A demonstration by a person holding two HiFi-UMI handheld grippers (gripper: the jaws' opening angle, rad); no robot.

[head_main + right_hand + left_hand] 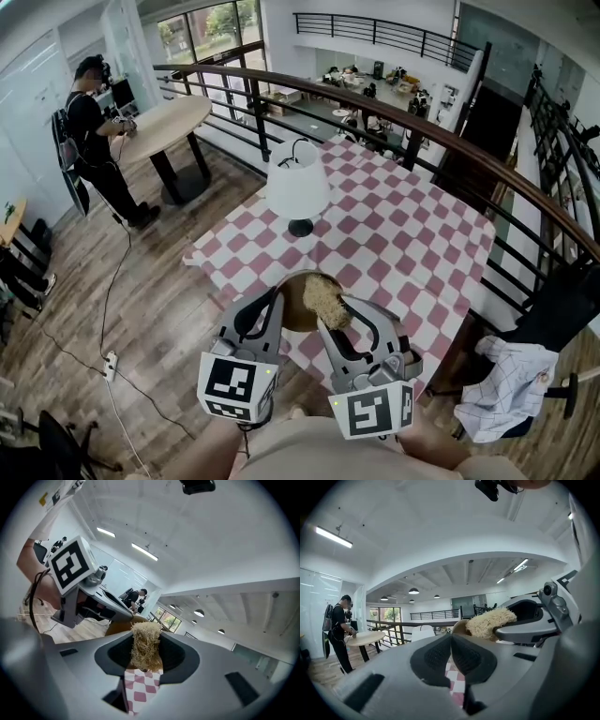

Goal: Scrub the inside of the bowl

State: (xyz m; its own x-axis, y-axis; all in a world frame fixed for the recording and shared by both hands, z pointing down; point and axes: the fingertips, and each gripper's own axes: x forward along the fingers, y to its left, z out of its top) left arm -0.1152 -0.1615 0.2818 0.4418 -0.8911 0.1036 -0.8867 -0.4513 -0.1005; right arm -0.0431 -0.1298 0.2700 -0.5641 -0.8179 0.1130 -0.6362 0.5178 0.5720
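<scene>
Scrubbing looks under way, not finished
Your left gripper [277, 300] pinches the bowl [295, 314] rim; your right gripper [339, 306] clamps the scrubber [323, 298] inside it.

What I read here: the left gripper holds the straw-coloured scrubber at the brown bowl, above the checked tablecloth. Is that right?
Not quite: it is the right gripper that holds the straw-coloured scrubber. The right gripper view shows its jaws closed on it. The rest stands: the scrubber is at the brown bowl, above the checked tablecloth.
</scene>
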